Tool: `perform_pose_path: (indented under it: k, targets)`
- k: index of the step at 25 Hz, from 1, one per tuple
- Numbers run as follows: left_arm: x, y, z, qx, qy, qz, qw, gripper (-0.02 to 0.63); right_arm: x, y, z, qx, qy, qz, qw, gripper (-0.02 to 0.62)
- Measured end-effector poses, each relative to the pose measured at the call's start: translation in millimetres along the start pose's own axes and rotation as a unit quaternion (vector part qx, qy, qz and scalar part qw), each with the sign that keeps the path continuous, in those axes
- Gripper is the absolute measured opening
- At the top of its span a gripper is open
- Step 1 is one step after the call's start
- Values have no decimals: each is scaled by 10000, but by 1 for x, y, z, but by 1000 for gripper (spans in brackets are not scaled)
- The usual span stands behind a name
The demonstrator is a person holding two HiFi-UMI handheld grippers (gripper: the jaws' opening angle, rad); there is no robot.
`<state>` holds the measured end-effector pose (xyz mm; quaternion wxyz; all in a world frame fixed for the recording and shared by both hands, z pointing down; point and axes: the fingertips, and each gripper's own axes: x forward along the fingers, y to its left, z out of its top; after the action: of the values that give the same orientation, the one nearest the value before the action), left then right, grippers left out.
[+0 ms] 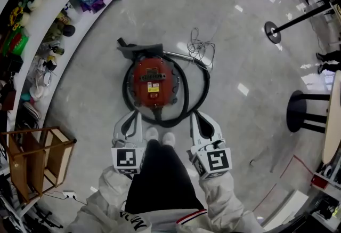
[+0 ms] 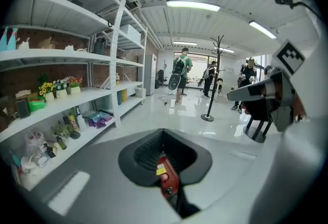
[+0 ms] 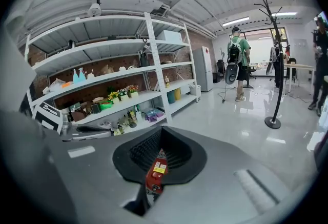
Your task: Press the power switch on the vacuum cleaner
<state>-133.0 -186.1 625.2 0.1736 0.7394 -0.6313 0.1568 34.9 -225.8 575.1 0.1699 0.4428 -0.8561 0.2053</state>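
Observation:
A red canister vacuum cleaner [image 1: 153, 81] sits on the shiny floor just ahead of my feet. Its black hose [image 1: 198, 99] loops around it, its grey floor nozzle [image 1: 139, 49] lies behind it, and a loose cord [image 1: 201, 48] trails to the right. My left gripper [image 1: 136, 115] hangs near the vacuum's lower left, my right gripper [image 1: 196, 115] near its lower right. Both are above the floor and touch nothing. In each gripper view the grey jaws meet, and a sliver of the red vacuum [image 2: 167, 179] [image 3: 155, 174] shows through the dark hollow between them.
White shelving [image 1: 53, 24] with small items curves along the left. A wooden crate [image 1: 37, 160] stands at the lower left and a black stool [image 1: 309, 112] at the right. A stanchion base [image 1: 273, 32] and a coat rack [image 2: 210, 110] stand farther off, with people in the distance.

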Motion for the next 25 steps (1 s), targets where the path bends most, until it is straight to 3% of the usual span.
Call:
perform_pose_path:
  k: [12, 25]
  targets:
    - [44, 3, -50, 24, 314, -44, 9995, 0, 43, -28, -37, 103, 51, -141, 9998, 0]
    - [71, 9, -98, 80, 770, -7, 9970, 0, 61, -25, -61, 200, 260, -225, 9992, 0]
